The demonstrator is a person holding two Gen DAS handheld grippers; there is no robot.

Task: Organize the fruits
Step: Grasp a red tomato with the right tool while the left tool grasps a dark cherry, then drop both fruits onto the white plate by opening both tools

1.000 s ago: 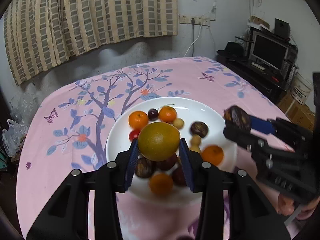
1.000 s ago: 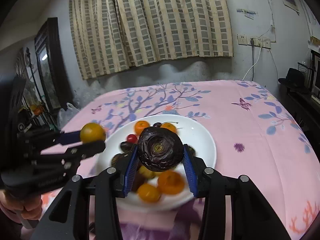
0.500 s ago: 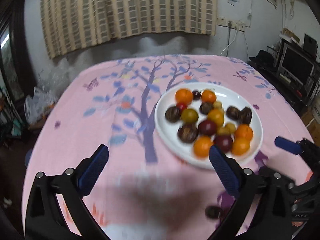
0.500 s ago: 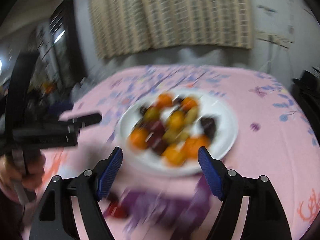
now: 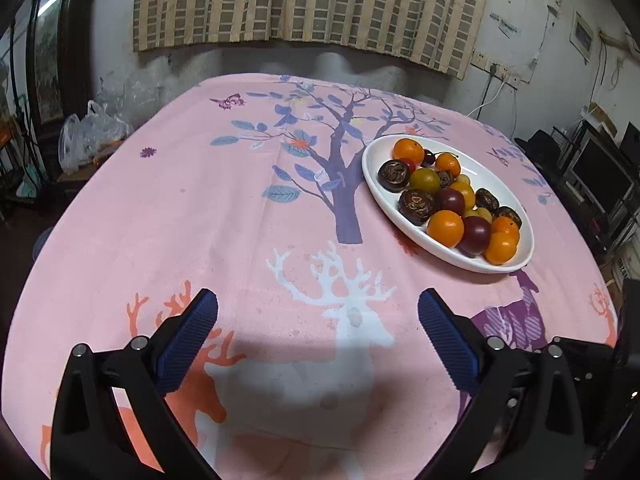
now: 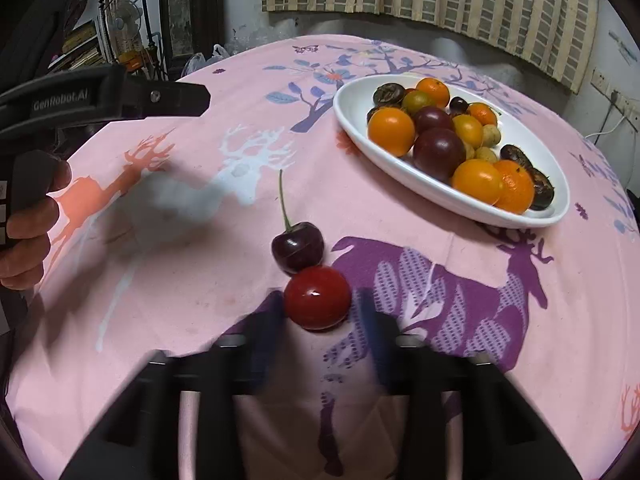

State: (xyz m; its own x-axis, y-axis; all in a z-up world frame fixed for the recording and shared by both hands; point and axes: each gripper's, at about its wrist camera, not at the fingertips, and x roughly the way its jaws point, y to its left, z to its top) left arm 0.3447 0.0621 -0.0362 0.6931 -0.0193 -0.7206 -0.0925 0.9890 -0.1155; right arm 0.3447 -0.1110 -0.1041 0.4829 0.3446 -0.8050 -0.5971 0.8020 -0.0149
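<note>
A white oval plate [image 5: 486, 170] heaped with oranges, dark plums and wrinkled brown fruits sits at the right of the pink cloth. My left gripper [image 5: 318, 338] hovers open over the white deer print, with nothing between its blue pads. In the right wrist view a red cherry tomato [image 6: 318, 298] lies on the cloth touching a dark cherry [image 6: 298, 246] with a long stem. My right gripper [image 6: 320, 316] is closing on the tomato, its blurred pads against both sides. The plate [image 6: 356, 108] stands beyond, to the right.
A hand [image 6: 28, 220] holds the left tool's black body [image 6: 80, 96] at the left of the right wrist view. Plastic bags [image 5: 88, 136] lie off the table's left edge. Shelves with screens [image 5: 600, 172] stand at the right.
Both grippers let go of their fruits over the plate and pulled back toward the near edge. The left now stands wide open. The right opened, then closed around the red tomato.
</note>
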